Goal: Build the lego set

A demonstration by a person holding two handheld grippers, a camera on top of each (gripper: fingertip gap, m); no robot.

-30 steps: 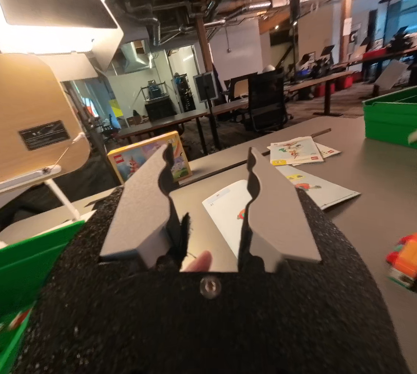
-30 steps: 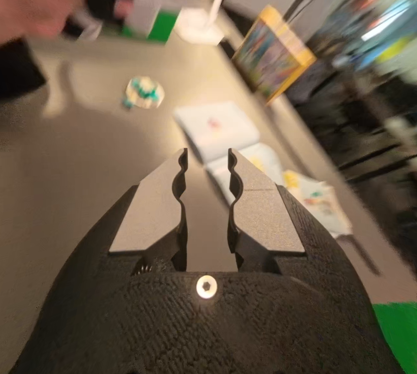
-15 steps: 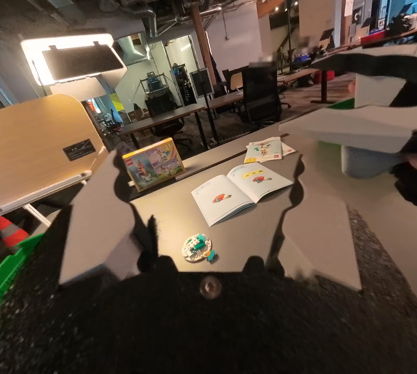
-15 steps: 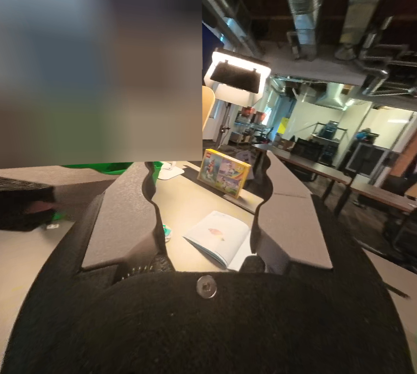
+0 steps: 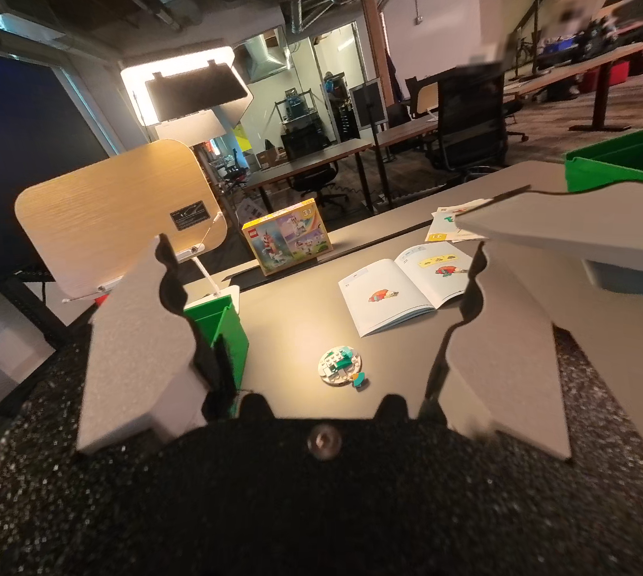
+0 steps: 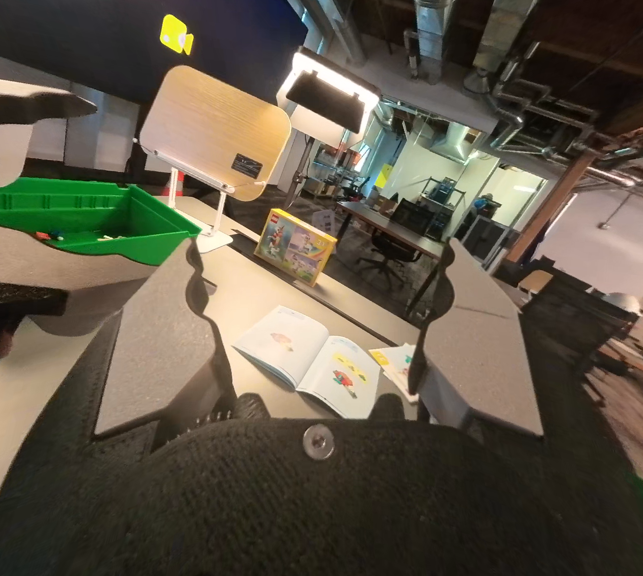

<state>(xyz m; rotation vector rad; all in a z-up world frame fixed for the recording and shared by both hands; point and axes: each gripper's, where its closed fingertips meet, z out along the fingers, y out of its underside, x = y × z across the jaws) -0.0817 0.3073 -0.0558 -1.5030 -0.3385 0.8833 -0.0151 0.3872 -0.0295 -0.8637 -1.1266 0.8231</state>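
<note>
A small round white build with teal pieces [image 5: 341,369] lies on the grey table [image 5: 295,316] between my left gripper's fingers, well below them. My left gripper [image 5: 322,243] is open wide and empty, held above the table. My right gripper [image 6: 320,243] is also open wide and empty. An open instruction booklet [image 5: 400,288] lies beyond the build; it also shows in the right wrist view [image 6: 306,361]. A finger of the right gripper [image 5: 556,222] crosses the right of the left wrist view.
A yellow set box [image 5: 288,239] [image 6: 295,246] stands at the table's far edge. A green tray [image 6: 90,225] with several loose pieces is at the left, and another green bin [image 5: 605,166] at the right. A wooden book stand [image 6: 215,138], a light panel [image 5: 195,93] and loose leaflets [image 5: 449,225] are there too.
Both grippers have opened from a narrow gap to wide. Both views have swung and risen; the round build has come into the left wrist view. The right view's blur has gone.
</note>
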